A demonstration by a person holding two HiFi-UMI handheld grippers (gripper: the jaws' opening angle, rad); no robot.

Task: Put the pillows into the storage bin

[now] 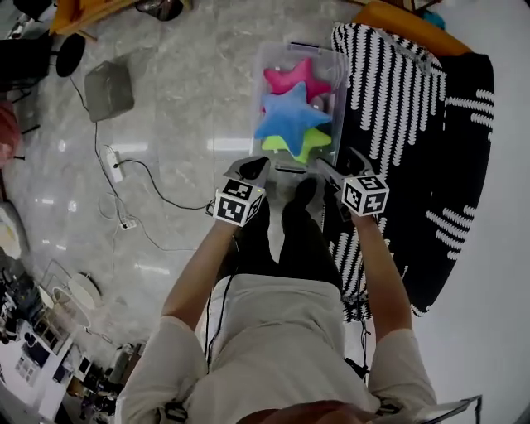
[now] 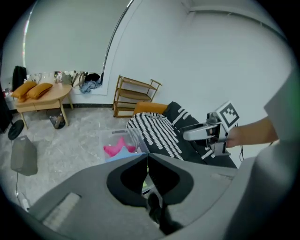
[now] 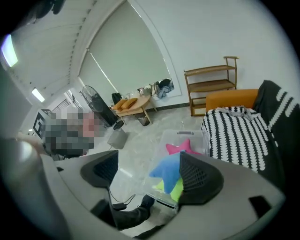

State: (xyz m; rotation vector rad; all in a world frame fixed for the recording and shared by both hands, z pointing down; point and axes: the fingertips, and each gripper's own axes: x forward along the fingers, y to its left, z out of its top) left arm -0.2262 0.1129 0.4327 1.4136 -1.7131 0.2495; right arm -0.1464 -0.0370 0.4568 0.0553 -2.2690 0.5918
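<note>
A clear storage bin [image 1: 258,99] stands on the floor ahead of the person's feet. A pink star pillow [image 1: 296,79], a blue star pillow [image 1: 290,116] and a green one [image 1: 302,145] lie in it. My left gripper [image 1: 252,171] is held in the air near the bin's front edge, its pads pressed together and empty [image 2: 147,163]. My right gripper [image 1: 338,171] hangs level with it and is open, with nothing between its pads [image 3: 147,171]. Through its jaws I see the blue pillow [image 3: 168,169] on top of the green one [image 3: 174,190], with the pink one [image 3: 182,147] behind.
A black-and-white striped cover [image 1: 397,108] lies over a sofa right of the bin, with an orange cushion [image 1: 406,25] behind. A grey cushion [image 1: 109,87] and a power strip with cables [image 1: 116,166] lie on the floor at the left. A wooden shelf [image 2: 136,93] and table [image 2: 47,96] stand by the wall.
</note>
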